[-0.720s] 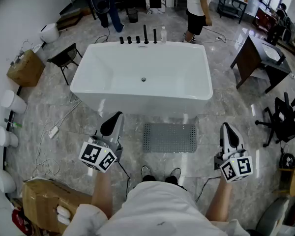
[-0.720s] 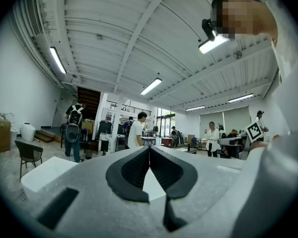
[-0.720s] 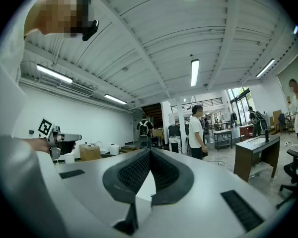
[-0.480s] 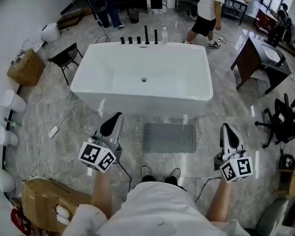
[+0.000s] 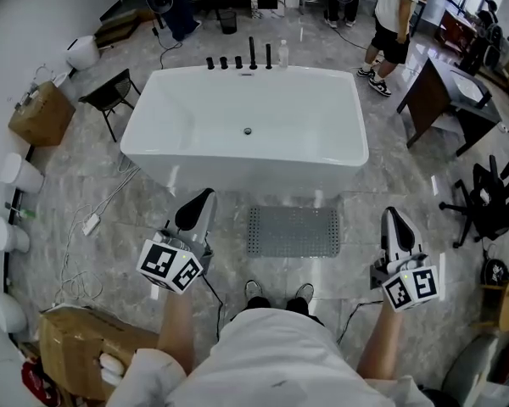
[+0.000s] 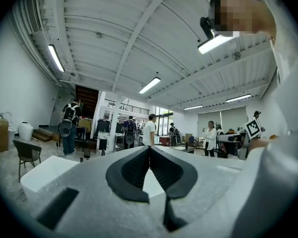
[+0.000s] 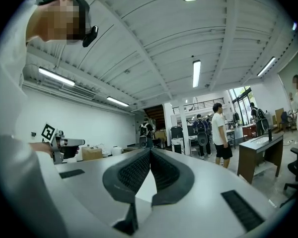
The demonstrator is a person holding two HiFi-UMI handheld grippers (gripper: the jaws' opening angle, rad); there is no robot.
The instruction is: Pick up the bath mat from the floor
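Observation:
A grey perforated bath mat point(image 5: 293, 231) lies flat on the marble floor, between my feet and the white bathtub point(image 5: 246, 125). My left gripper point(image 5: 202, 200) is held level to the left of the mat, well above the floor, shut and empty. My right gripper point(image 5: 394, 219) hovers to the right of the mat, also shut with nothing in it. In the left gripper view the left gripper's point(image 6: 149, 151) black pads meet tip to tip. The right gripper view shows the right gripper point(image 7: 150, 153) closed the same way. The mat appears in neither gripper view.
A folding chair point(image 5: 110, 98) and cardboard boxes point(image 5: 39, 114) stand at the left, with a cable point(image 5: 93, 223) on the floor. A dark desk point(image 5: 445, 100) and an office chair point(image 5: 492, 202) are at the right. A person point(image 5: 394, 24) walks beyond the tub.
Both grippers stay where they were, still shut. The person beyond the tub has walked to the right. The view has shifted slightly.

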